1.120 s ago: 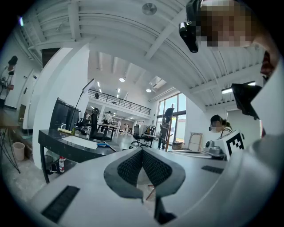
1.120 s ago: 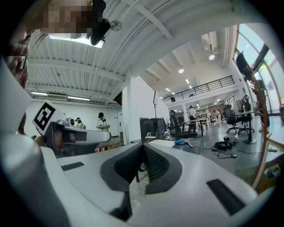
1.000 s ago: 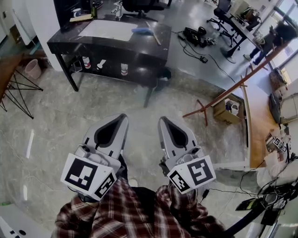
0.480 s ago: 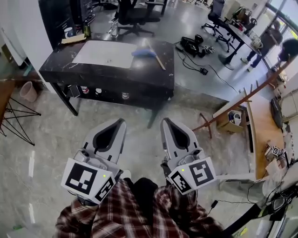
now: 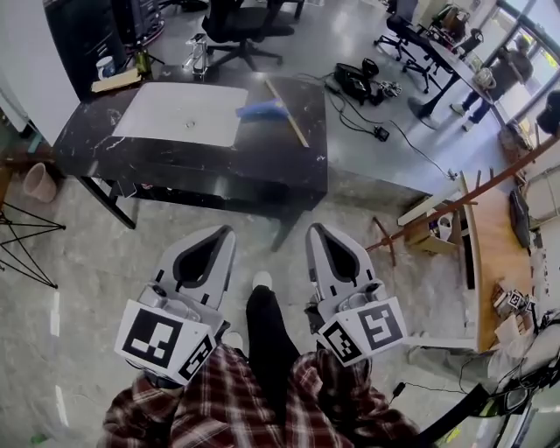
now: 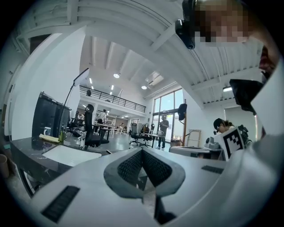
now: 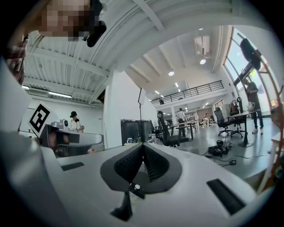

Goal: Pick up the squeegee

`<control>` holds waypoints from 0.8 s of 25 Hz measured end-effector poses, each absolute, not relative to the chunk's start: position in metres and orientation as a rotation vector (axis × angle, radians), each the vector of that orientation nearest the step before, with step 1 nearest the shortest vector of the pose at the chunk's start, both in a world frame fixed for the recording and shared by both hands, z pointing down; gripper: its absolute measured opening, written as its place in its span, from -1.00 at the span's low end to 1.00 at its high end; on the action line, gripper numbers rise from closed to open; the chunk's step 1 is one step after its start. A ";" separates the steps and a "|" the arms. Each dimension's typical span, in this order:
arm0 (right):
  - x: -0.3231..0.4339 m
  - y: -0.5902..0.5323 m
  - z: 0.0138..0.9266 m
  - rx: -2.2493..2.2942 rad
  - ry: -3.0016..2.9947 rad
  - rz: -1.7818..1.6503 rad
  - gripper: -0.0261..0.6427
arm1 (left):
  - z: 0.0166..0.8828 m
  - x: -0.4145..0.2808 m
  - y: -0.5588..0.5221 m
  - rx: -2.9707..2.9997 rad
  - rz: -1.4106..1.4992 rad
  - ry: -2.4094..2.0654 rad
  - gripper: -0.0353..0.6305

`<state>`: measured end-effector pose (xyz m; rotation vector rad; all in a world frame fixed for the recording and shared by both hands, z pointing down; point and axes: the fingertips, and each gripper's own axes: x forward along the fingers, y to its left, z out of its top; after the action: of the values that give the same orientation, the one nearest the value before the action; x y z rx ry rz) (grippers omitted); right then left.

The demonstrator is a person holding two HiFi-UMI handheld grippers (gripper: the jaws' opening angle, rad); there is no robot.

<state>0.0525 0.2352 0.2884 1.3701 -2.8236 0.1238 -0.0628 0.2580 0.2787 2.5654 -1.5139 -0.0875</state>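
The squeegee (image 5: 262, 109), a blue head on a pale wooden handle, lies on the far right part of a black table (image 5: 219, 171), next to a white sheet (image 5: 181, 114). My left gripper (image 5: 229, 231) and right gripper (image 5: 313, 229) are held side by side, level, pointing at the table and still short of its near edge. Both have their jaws closed tip to tip with nothing between them. In the left gripper view, the left gripper (image 6: 142, 150) faces the table (image 6: 26, 150) and sheet (image 6: 71, 155). The right gripper (image 7: 143, 145) faces the open room; no squeegee shows there.
A black office chair (image 5: 236, 22) stands behind the table. Cables and a black bag (image 5: 359, 80) lie on the floor to the right. A wooden frame (image 5: 464, 197) and a cardboard box (image 5: 429, 229) are at right. A pink bin (image 5: 39, 182) sits at left. A person's shoe (image 5: 262, 280) is between the grippers.
The table has drawn nearer and lower in the head view as the person walks toward it. A leg has stepped forward between the grippers. Both grippers stay shut.
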 end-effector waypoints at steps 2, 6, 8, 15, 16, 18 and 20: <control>0.055 0.205 0.287 1.362 -2.829 0.119 -0.89 | 0.279 -0.063 0.227 2.556 -0.090 -1.530 -0.87; 0.060 0.136 0.272 1.333 -2.849 0.085 -0.89 | 0.266 -0.059 0.159 2.548 -0.114 -1.567 -0.87; 0.065 0.104 0.264 1.308 -2.860 0.066 -0.89 | 0.259 -0.054 0.127 2.542 -0.125 -1.588 -0.87; 0.072 0.020 0.261 1.216 -2.884 0.069 -0.89 | 0.254 -0.040 0.048 2.506 -0.147 -1.634 -0.87; 0.071 0.012 0.263 1.201 -2.882 0.077 -0.89 | 0.256 -0.041 0.040 2.495 -0.145 -1.640 -0.87; 0.067 -0.004 0.268 1.179 -2.878 0.096 -0.89 | 0.260 -0.046 0.025 2.473 -0.144 -1.653 -0.87; 0.063 -0.019 0.272 1.172 -2.875 0.113 -0.89 | 0.264 -0.052 0.010 2.456 -0.140 -1.662 -0.87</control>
<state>0.0633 -0.0191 0.2725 1.1719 -2.8749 0.1132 -0.0515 0.0100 0.2640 2.4555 -1.6620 -0.1397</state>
